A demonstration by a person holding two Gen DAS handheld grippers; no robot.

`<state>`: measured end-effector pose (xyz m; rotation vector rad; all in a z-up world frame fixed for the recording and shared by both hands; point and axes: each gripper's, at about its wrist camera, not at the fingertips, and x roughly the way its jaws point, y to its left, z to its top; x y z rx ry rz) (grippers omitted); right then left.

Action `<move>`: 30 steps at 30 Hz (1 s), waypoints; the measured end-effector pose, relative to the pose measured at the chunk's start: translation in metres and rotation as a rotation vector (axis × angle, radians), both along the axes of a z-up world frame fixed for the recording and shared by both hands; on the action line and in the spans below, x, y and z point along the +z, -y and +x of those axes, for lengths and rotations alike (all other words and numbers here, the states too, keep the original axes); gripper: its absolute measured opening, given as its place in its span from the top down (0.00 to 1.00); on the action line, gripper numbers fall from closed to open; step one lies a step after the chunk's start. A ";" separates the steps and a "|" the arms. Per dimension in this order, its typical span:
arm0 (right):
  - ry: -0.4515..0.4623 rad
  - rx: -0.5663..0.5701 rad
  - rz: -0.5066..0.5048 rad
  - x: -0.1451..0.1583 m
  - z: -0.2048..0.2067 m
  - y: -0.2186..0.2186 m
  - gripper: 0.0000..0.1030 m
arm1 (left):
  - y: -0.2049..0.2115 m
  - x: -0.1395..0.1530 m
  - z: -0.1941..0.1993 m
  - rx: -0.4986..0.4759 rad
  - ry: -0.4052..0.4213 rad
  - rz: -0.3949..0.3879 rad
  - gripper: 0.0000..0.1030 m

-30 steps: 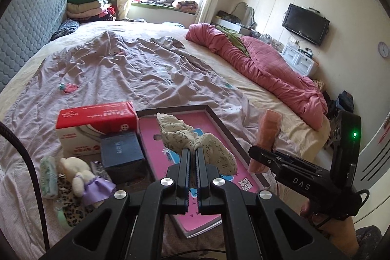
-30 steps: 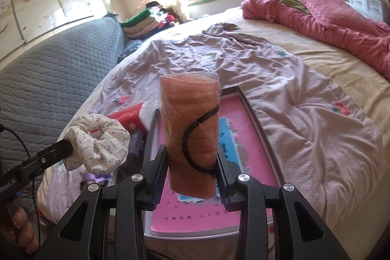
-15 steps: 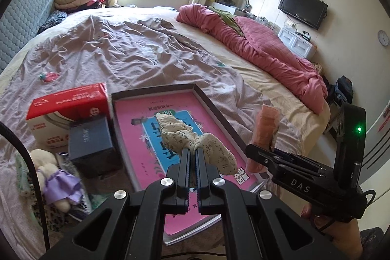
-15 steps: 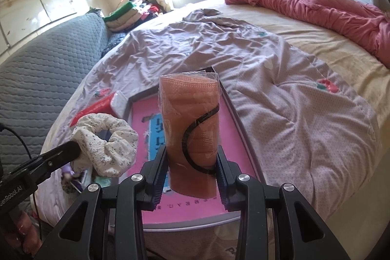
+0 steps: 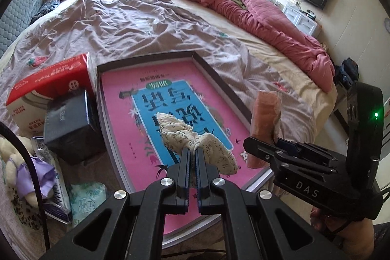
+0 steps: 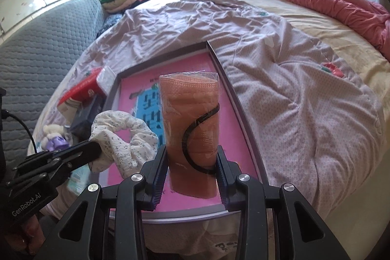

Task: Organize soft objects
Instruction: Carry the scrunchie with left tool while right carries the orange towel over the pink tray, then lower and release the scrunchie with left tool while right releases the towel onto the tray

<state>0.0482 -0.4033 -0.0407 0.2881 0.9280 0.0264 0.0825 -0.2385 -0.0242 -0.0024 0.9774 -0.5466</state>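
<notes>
A: What is being carried by each gripper?

B: A floral scrunchie (image 5: 195,143) is being pinched by the left gripper (image 5: 192,152), whose jaws are closed almost fully on a fold of the fabric, so that the loop is hanging forward past the tips. A wrapped roll of orange cloth (image 6: 190,128) is being clamped by the right gripper (image 6: 191,162), with the pads pressed against its two sides.

A: Where are the two things being held relative to the tray?

B: Both are being held above the pink-lined tray (image 5: 219,79) lying on the bed (image 6: 304,94). The scrunchie is being held over the blue panel near the middle, and the roll nearer the tray's right rim, as judged from the left wrist view.

A: How is the roll's long axis being kept?

B: It is being kept in line with the fingers, pointing away from them, with most of its length projecting past the tips toward the tray's far end.

A: Which relation is the coming move being governed by?

B: Probably the drop straight below each load. The tray floor is lying under both, so a lowering and a release are judged to be enough. The grippers are being held just beside each other, so a brush between scrunchie and roll is being risked.
</notes>
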 end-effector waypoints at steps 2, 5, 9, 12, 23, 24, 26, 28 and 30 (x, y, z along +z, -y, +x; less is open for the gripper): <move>-0.014 0.000 -0.011 -0.004 0.001 -0.001 0.63 | 0.001 -0.005 0.000 -0.001 -0.012 0.007 0.96; -0.033 0.005 -0.012 -0.011 0.003 -0.002 0.63 | 0.001 -0.011 0.002 -0.004 -0.029 0.023 0.96; -0.058 0.014 -0.034 -0.018 0.006 -0.004 0.62 | -0.002 -0.018 0.001 -0.007 -0.051 0.029 0.96; -0.074 0.013 -0.036 -0.025 0.008 -0.005 0.62 | -0.004 -0.022 0.000 -0.005 -0.061 0.034 0.96; -0.109 -0.009 -0.055 -0.037 0.014 -0.005 0.61 | -0.005 -0.028 -0.004 -0.018 -0.075 0.057 0.96; -0.109 -0.011 -0.057 -0.037 0.014 -0.004 0.61 | -0.006 -0.029 -0.004 -0.017 -0.076 0.057 0.96; -0.110 -0.013 -0.058 -0.037 0.015 -0.004 0.61 | -0.006 -0.030 -0.004 -0.016 -0.081 0.056 0.96; -0.111 -0.014 -0.058 -0.037 0.015 -0.003 0.61 | -0.007 -0.032 -0.003 -0.014 -0.087 0.060 0.96; -0.110 -0.017 -0.062 -0.037 0.014 -0.003 0.61 | -0.008 -0.033 -0.004 -0.012 -0.095 0.060 0.96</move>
